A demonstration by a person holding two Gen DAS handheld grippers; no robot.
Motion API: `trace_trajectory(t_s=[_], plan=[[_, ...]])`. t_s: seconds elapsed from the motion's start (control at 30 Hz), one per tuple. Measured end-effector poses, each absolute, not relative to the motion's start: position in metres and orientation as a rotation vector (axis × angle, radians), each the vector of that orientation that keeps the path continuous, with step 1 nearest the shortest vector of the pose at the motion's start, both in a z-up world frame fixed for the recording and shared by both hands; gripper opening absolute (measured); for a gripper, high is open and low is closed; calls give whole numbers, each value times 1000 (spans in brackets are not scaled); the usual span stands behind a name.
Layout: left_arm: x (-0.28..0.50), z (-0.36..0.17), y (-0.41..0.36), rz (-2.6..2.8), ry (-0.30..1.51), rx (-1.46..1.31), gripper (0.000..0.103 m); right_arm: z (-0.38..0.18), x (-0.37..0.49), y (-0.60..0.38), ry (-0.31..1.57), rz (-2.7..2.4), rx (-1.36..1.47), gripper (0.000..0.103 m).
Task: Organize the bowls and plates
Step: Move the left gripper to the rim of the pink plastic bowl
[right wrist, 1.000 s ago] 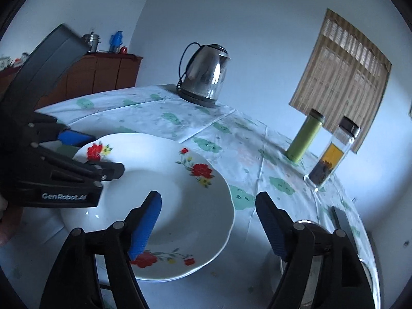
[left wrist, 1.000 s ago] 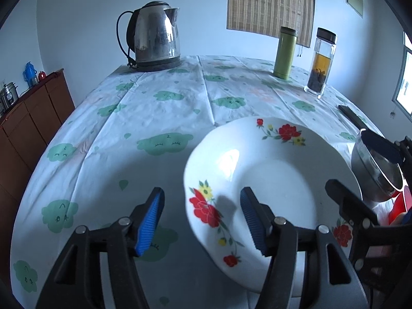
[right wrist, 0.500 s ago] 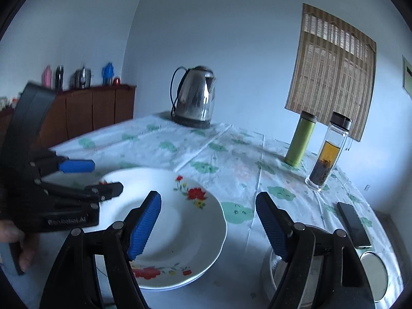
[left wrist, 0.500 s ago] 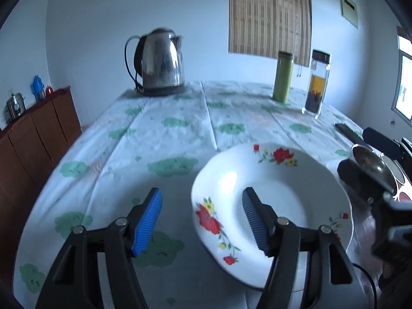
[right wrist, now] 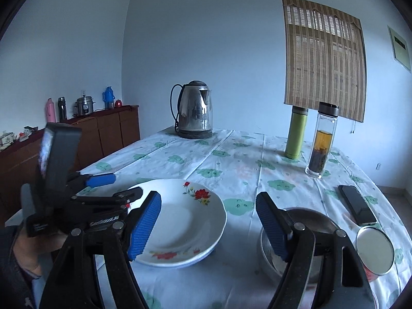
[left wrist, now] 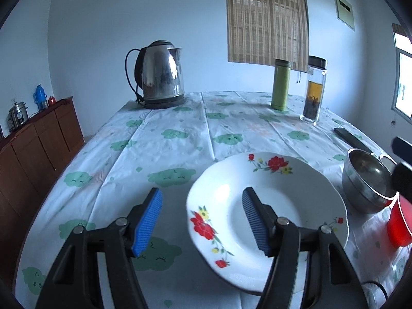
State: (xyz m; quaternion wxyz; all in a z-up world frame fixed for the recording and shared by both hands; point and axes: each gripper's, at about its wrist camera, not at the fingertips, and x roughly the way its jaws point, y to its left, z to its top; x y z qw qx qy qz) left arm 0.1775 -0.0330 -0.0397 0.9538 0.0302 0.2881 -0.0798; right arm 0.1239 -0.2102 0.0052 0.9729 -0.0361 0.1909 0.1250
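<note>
— Floral plate sits on the cloud-print cloth of the desk, toward its near edge, untouched. Which step is this?

— Judging by the layout, an approach. The left tongs hang spread wide and empty, one blue pad over the plate's well, the other off its rim above bare cloth. The right tongs are also spread wide and hold nothing, above the gap between plate and steel bowl.

— And the next move?

— Probably straddling a rim and closing squarely; glazed ceramic could slip if nipped at the lip.

— What does each lens add?

— The right wrist view shows the hand gripping the left tool, a phone and a round metal lid toward the desk's right edge. The left wrist view alone catches a red cup just beside the bowl. Both show the kettle at the far edge.
</note>
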Motion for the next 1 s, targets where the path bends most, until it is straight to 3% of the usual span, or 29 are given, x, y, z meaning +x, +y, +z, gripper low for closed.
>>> trace_trajectory(t_s=[0.33,0.47,1.0], plan=[[140,-23,-78,-273,599,46,66,20,67,-267,362,166,-47,76],[125,-25,-107,-319,629,61,64,17,57,-284,388,124,-61,61],[77,-18,-203,-586,664,97,53,-2,13,-361,491,-48,-58,59]])
